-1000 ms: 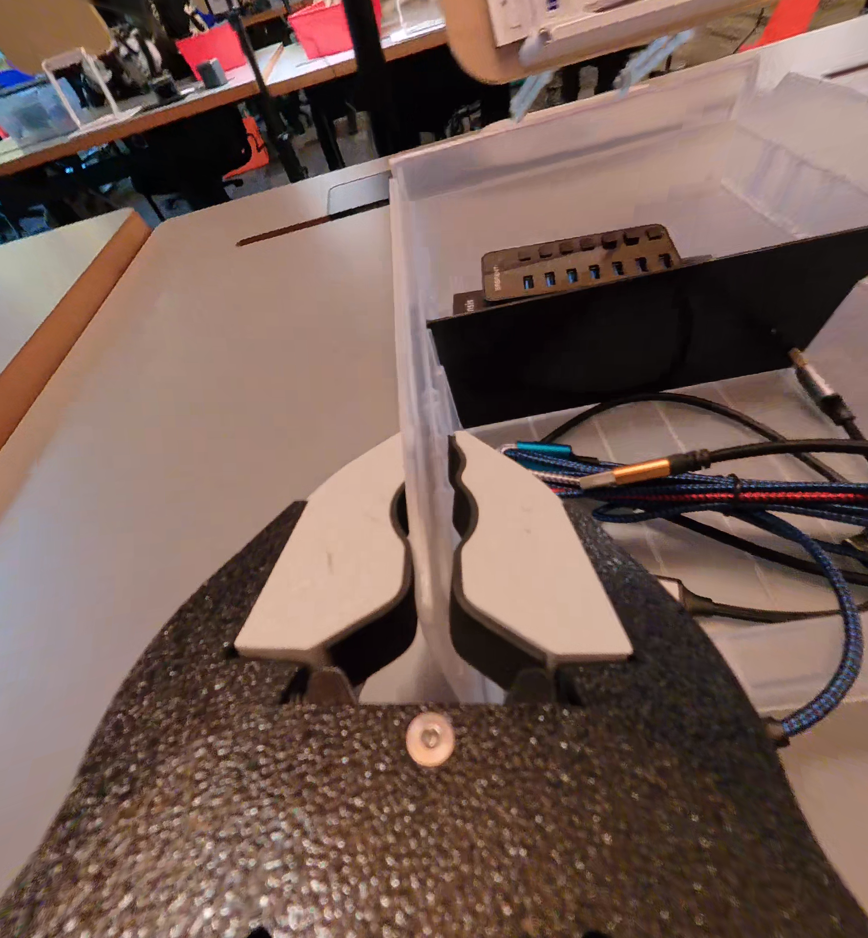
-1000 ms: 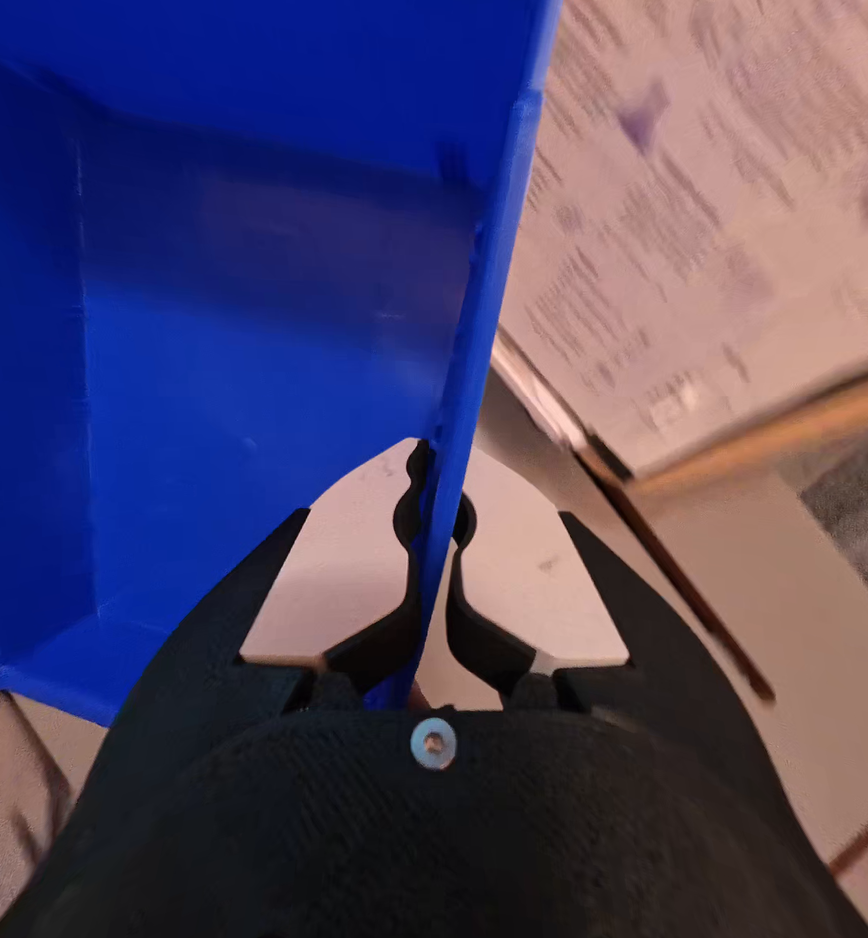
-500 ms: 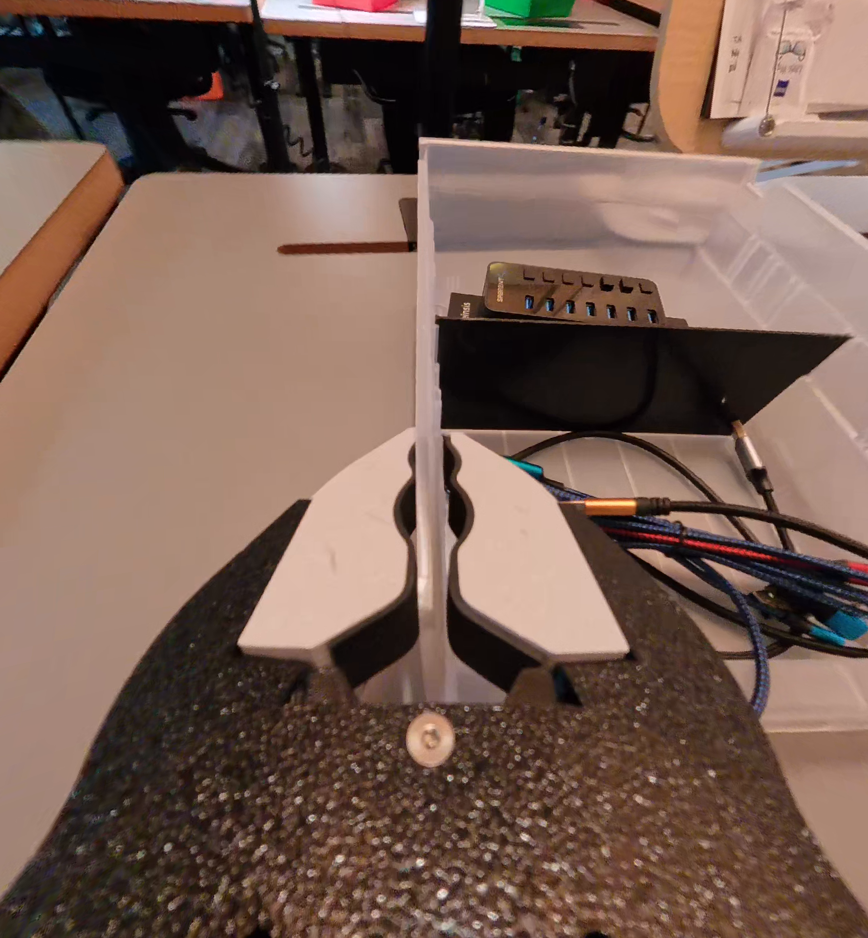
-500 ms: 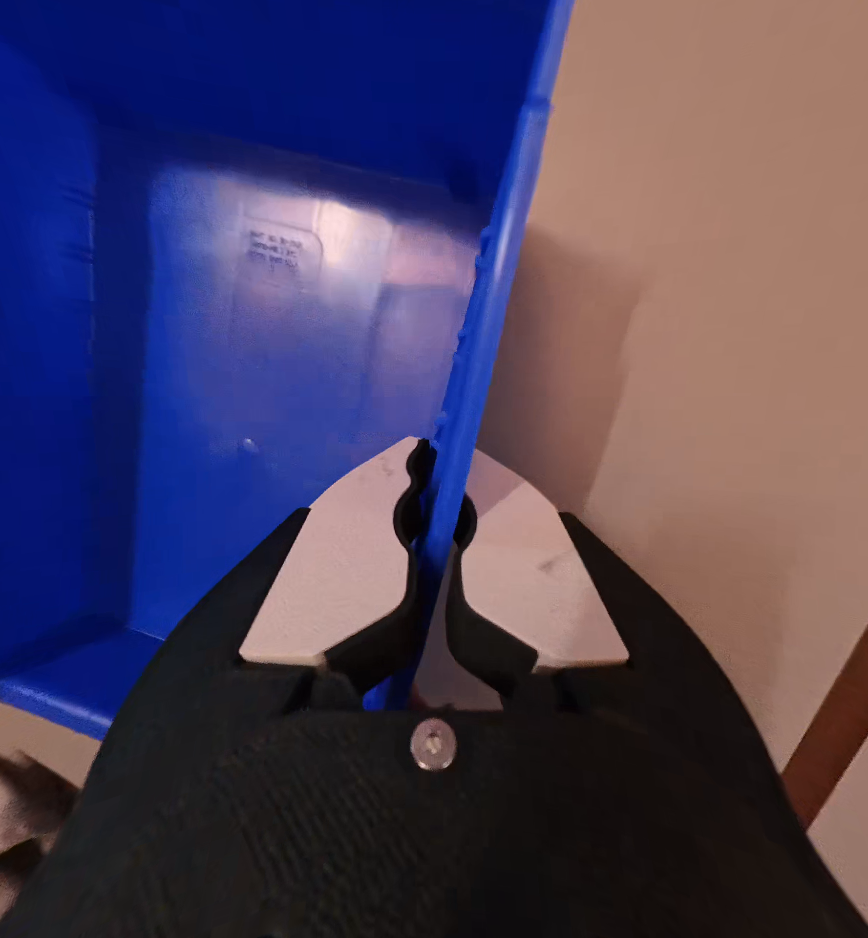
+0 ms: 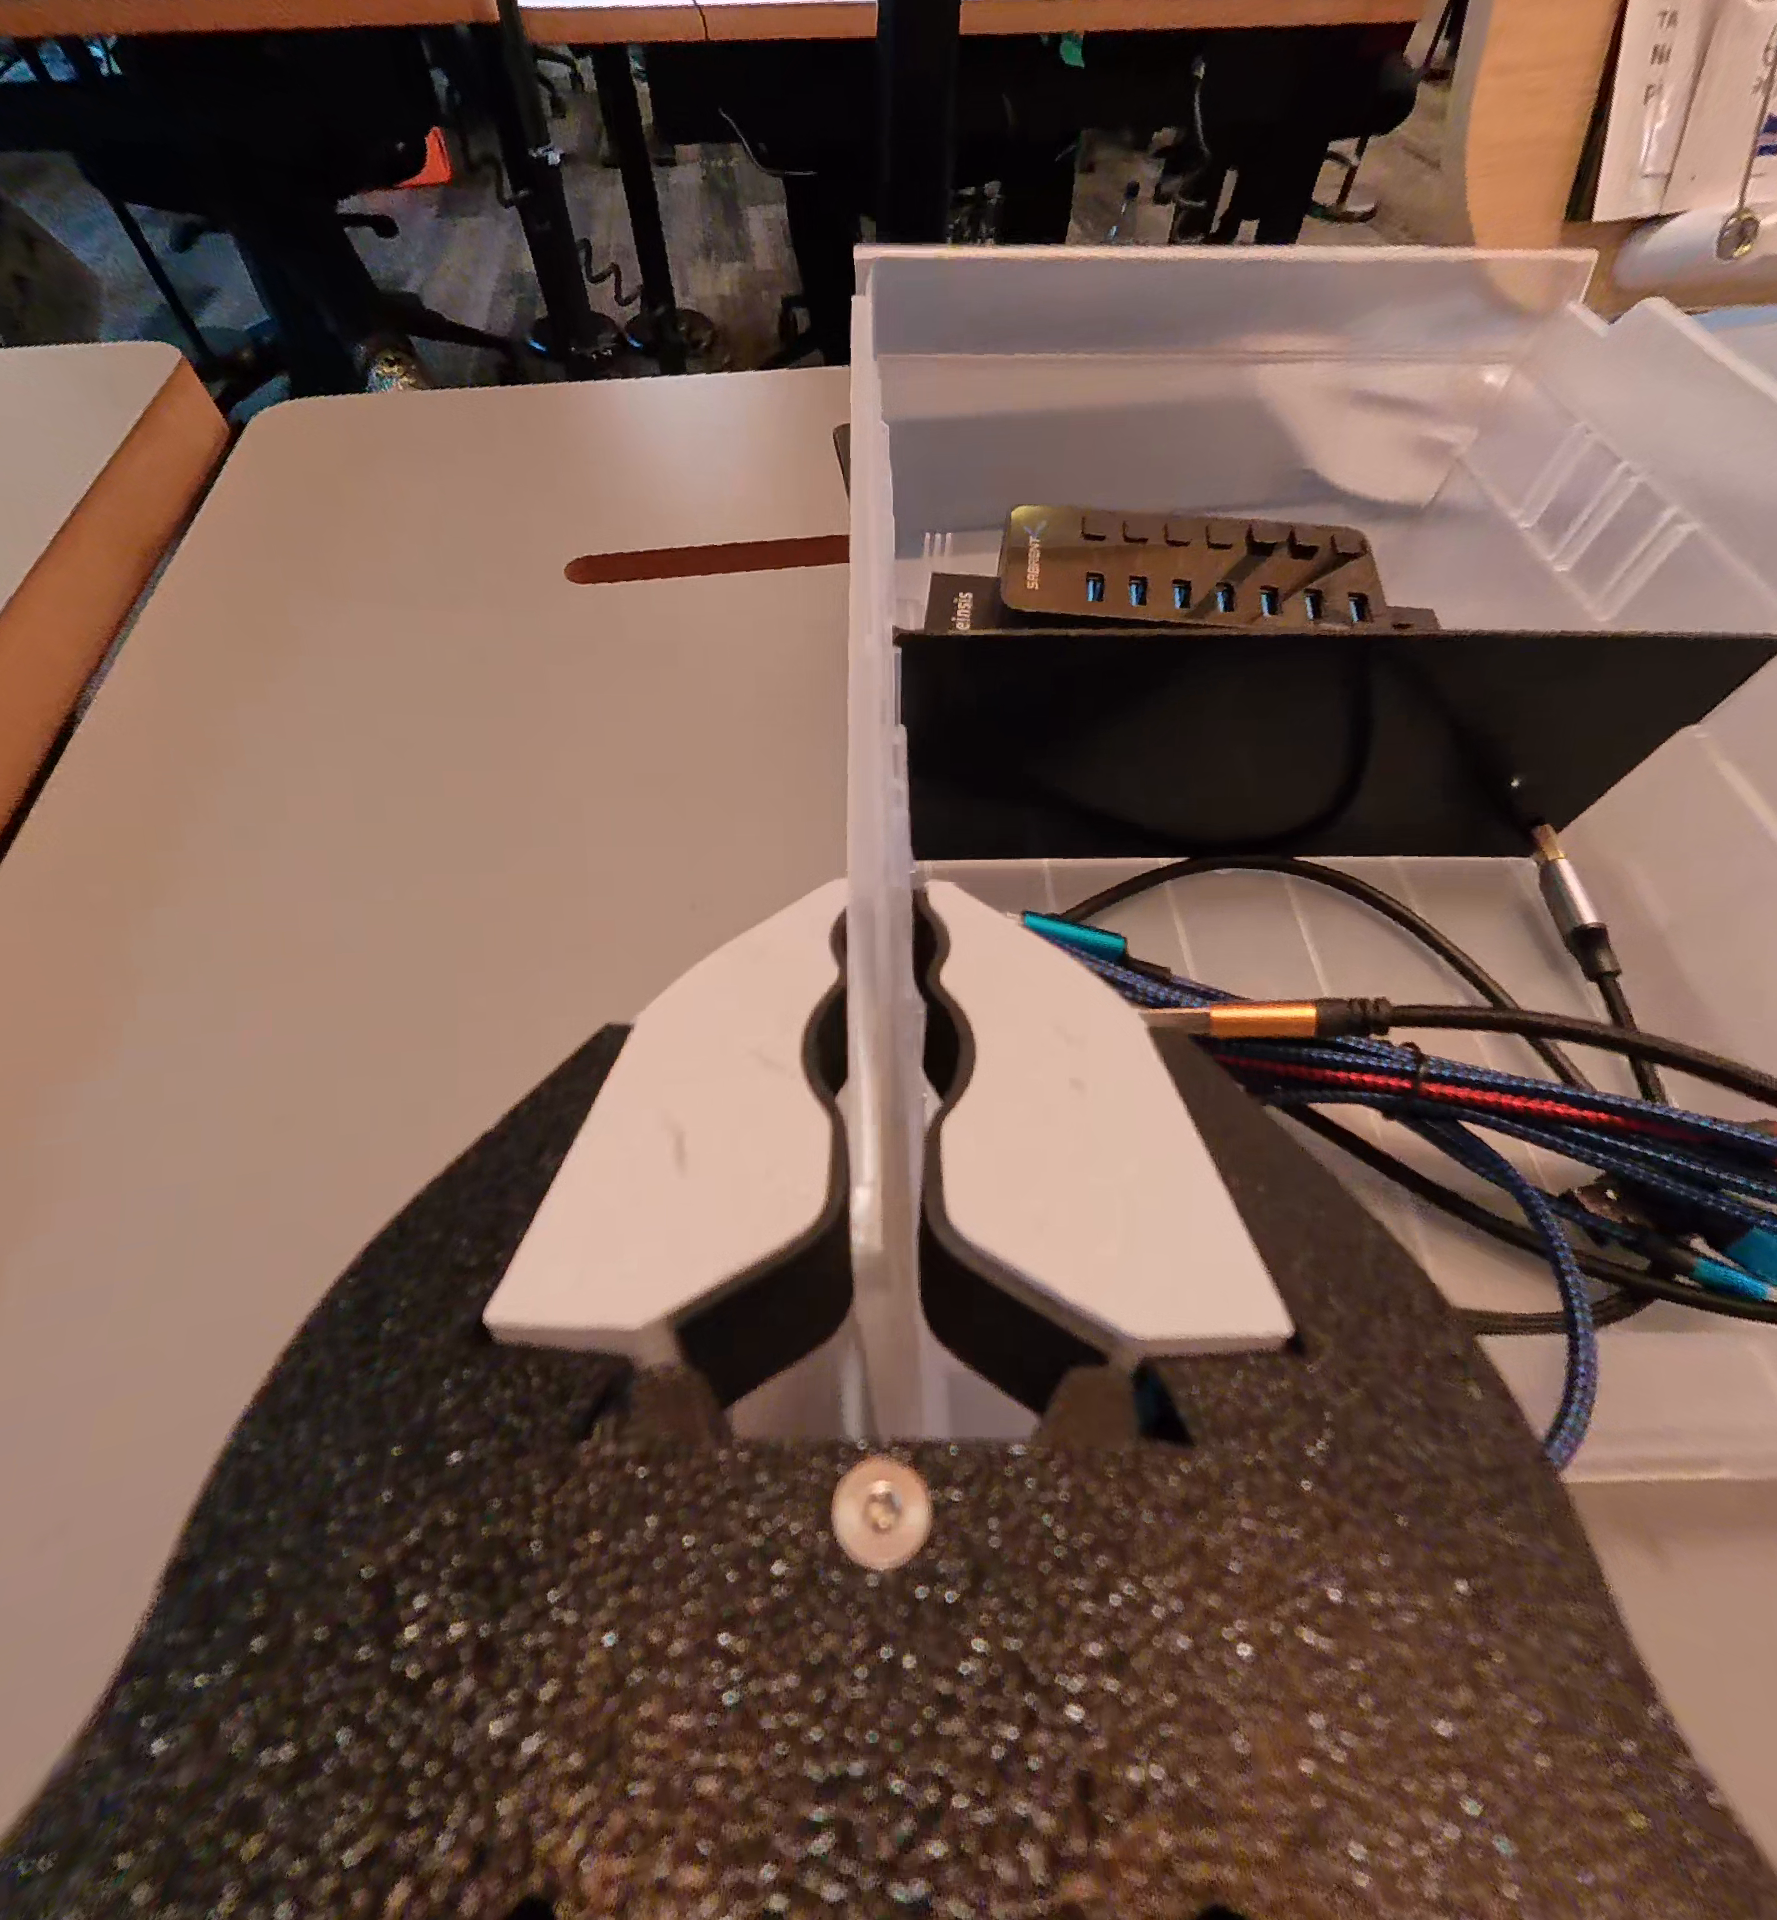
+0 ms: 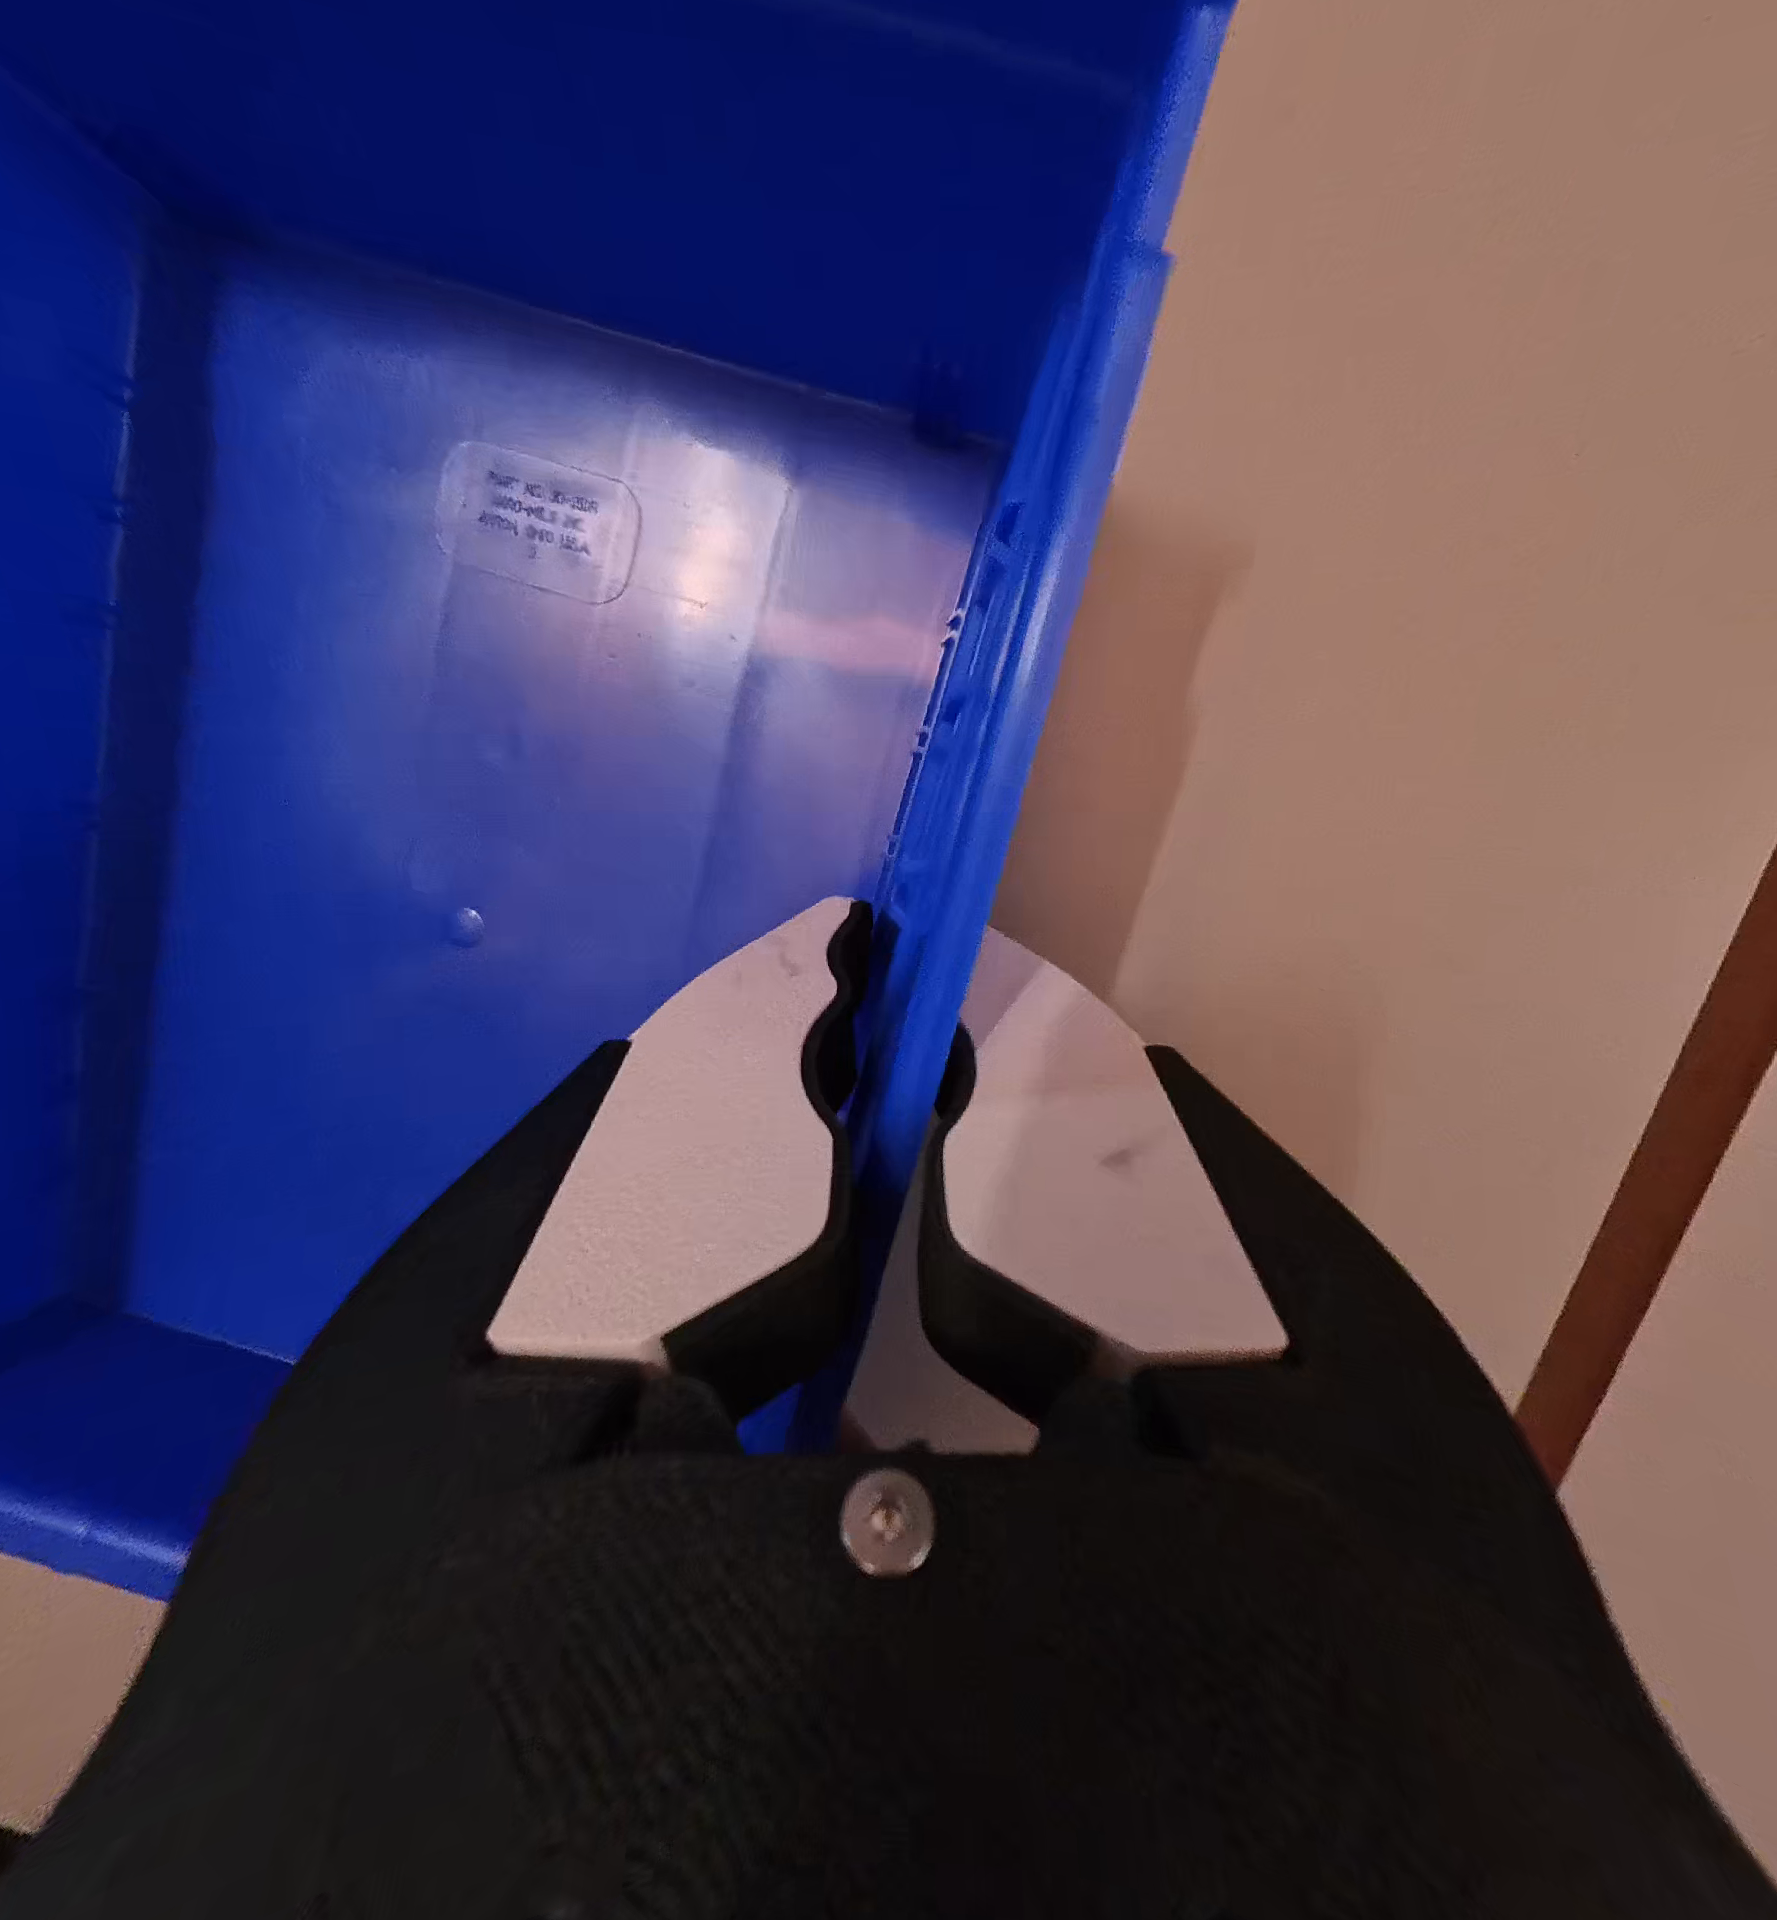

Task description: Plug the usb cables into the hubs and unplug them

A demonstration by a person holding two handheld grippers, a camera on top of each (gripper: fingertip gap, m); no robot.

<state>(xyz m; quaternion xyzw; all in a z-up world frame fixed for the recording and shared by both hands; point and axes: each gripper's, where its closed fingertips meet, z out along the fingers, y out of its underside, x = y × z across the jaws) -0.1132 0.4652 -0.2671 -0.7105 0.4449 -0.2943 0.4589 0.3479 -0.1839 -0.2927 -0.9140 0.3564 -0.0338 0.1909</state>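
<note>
Both bins now sit level on the table [image 5: 448, 831]: left tool [image 5: 879, 935] clamps the clear bin [image 5: 1279, 312], right tool [image 6: 899, 935] clamps the empty blue bin [image 6: 448, 727]; cables [image 5: 1486, 1101] and hubs [image 5: 1196, 571] await, unplugged.

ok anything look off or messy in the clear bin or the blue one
Mostly the cables: they lie in a loose tangle in the clear bin, and one blue braided loop hangs over its near edge. The hubs sit stacked askew behind a black divider. The blue bin looks empty.

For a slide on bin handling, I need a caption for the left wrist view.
Left gripper clamps the clear bin's side wall; hubs sit behind a black divider, cables in front.
</note>
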